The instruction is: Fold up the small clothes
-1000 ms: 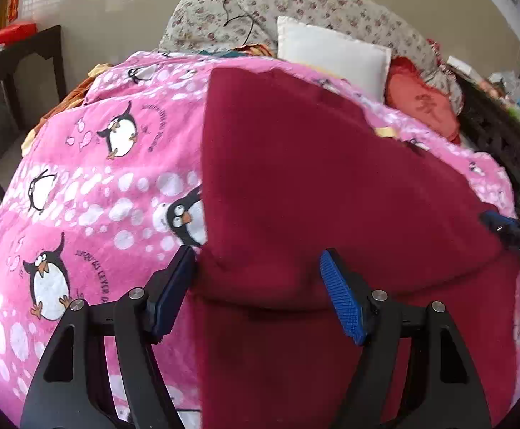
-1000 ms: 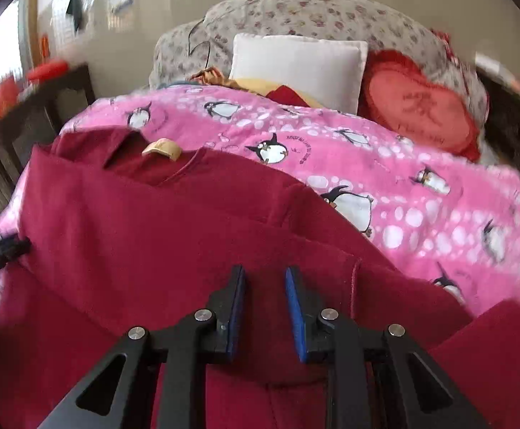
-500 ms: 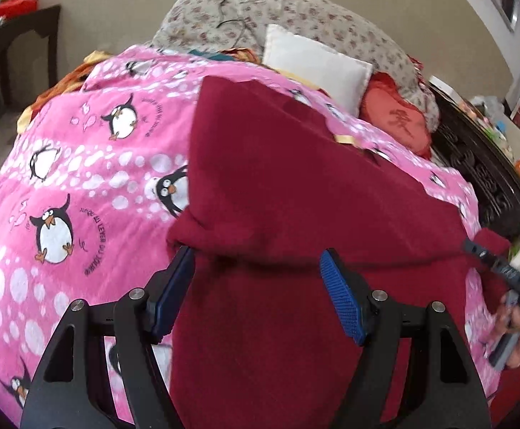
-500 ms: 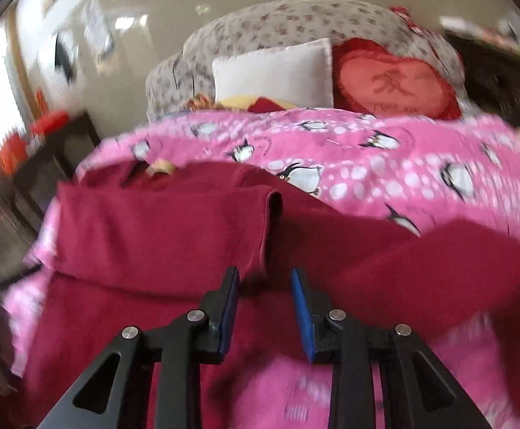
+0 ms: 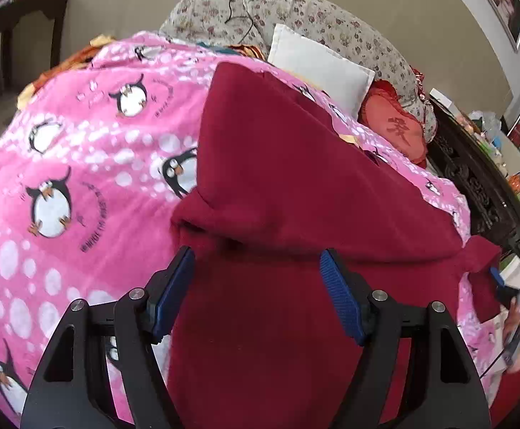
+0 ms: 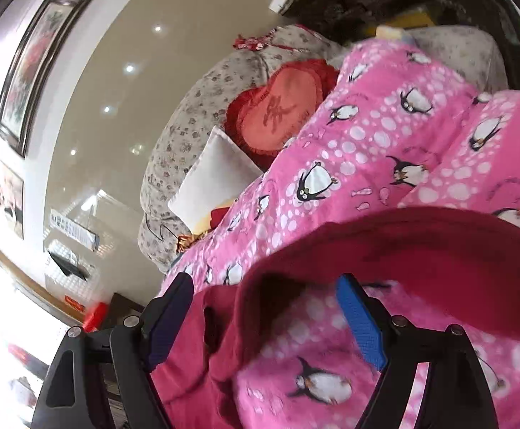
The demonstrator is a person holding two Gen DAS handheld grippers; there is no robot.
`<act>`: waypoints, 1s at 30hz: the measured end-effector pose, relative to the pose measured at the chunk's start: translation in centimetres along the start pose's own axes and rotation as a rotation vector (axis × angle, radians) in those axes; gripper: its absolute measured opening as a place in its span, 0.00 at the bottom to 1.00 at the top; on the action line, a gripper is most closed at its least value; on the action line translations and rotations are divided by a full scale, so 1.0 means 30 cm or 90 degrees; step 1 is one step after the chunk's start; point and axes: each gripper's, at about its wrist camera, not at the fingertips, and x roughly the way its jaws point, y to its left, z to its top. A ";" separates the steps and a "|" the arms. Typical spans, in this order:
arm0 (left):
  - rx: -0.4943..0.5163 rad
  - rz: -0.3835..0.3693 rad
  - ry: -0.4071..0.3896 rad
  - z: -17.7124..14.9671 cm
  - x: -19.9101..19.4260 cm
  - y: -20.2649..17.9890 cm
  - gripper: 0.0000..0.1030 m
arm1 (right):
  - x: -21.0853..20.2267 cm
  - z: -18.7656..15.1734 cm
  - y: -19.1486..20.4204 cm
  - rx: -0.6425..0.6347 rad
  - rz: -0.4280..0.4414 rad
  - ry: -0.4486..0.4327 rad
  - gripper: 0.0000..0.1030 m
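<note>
A dark red garment [image 5: 295,186] lies on the pink penguin blanket [image 5: 81,150], its upper part folded down over the lower part. My left gripper [image 5: 256,293] is open and empty just above the fold's near edge. My right gripper [image 6: 265,321] is open, tilted sideways, at the garment's sleeve [image 6: 420,261], which curves across the blanket [image 6: 385,136]. The right gripper also shows at the far right of the left wrist view [image 5: 506,286], beside the sleeve end.
A white pillow [image 5: 320,60], a red heart cushion [image 5: 395,128] and a floral quilt roll [image 5: 313,18] lie at the head of the bed. A dark table [image 5: 16,7] stands at the left. A dark carved bed frame [image 5: 474,178] runs along the right.
My right gripper has opened wide, let go of the garment, and swung out to the sleeve, tilting sideways. My left gripper has drawn back a little and stays open.
</note>
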 end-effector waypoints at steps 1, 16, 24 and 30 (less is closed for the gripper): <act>0.000 0.002 -0.001 0.001 -0.001 0.002 0.71 | 0.023 0.012 -0.012 0.016 -0.019 0.005 0.74; -0.086 -0.028 -0.058 0.036 -0.093 0.118 0.71 | 0.203 -0.418 0.819 -0.650 0.030 0.065 0.13; -0.091 -0.026 -0.058 0.042 -0.107 0.146 0.71 | 0.485 -0.863 0.729 -0.813 -0.054 0.293 0.43; -0.107 -0.044 -0.046 0.033 -0.075 0.149 0.71 | 0.398 -0.770 0.729 -0.709 0.035 0.282 0.46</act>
